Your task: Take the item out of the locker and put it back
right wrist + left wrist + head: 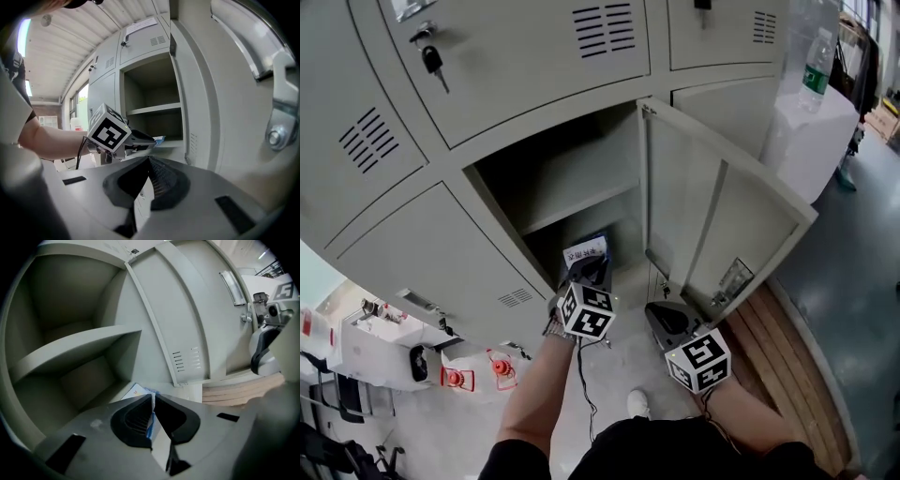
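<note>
Pinching the thin packet (586,251) by its edge in our left gripper (592,270), right gripper (673,319) closed and empty, we risk it slipping loose at the locker (572,159).

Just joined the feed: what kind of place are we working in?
Likely a locker room: a bank of grey metal lockers, one door swung open, a key hanging in a lock.

Print on the packet (586,251) is too small to read; nothing else legible.
</note>
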Demonstrator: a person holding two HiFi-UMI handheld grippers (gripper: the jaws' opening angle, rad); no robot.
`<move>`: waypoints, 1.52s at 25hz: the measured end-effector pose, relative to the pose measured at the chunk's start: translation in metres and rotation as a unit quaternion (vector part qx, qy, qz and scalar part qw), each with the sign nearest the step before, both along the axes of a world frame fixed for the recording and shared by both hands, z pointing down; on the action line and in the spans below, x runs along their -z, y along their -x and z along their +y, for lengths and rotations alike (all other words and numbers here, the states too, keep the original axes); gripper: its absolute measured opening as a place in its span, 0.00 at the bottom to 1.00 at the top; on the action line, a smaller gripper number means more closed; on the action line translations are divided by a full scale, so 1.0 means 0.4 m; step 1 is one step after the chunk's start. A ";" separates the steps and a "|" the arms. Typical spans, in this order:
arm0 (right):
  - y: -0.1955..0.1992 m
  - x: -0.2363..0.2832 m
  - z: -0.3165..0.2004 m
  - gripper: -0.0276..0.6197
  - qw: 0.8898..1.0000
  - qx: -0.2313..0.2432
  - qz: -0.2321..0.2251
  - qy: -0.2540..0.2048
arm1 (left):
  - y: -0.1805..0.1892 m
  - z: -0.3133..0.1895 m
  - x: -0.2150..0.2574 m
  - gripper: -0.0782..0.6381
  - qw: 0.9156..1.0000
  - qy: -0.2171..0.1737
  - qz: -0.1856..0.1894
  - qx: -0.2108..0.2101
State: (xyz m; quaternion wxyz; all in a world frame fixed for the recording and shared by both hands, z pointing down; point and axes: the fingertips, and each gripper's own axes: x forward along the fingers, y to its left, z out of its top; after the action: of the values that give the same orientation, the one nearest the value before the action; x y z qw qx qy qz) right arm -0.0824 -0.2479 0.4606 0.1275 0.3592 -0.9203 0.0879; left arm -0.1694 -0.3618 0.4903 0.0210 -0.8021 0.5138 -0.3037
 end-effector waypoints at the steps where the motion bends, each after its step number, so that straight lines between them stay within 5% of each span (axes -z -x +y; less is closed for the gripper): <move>1: 0.002 -0.003 -0.003 0.12 1.000 -0.003 0.001 0.001 | 0.001 -0.010 -0.008 0.15 1.000 0.003 -0.001 -0.002; 19: 0.025 -0.046 -0.088 0.12 0.999 -0.027 0.012 0.018 | 0.049 -0.177 -0.129 0.15 0.998 0.062 -0.031 0.001; 38: 0.049 -0.069 -0.122 0.12 0.999 -0.029 0.009 0.029 | 0.048 -0.195 -0.168 0.19 0.997 0.081 -0.019 -0.010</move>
State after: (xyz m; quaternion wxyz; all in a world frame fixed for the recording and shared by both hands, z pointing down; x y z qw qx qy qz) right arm -0.1019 -0.2966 0.4884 0.1435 0.3827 -0.9054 0.1146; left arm -0.1885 -0.4399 0.5576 -0.0311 -0.8004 0.4792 -0.3589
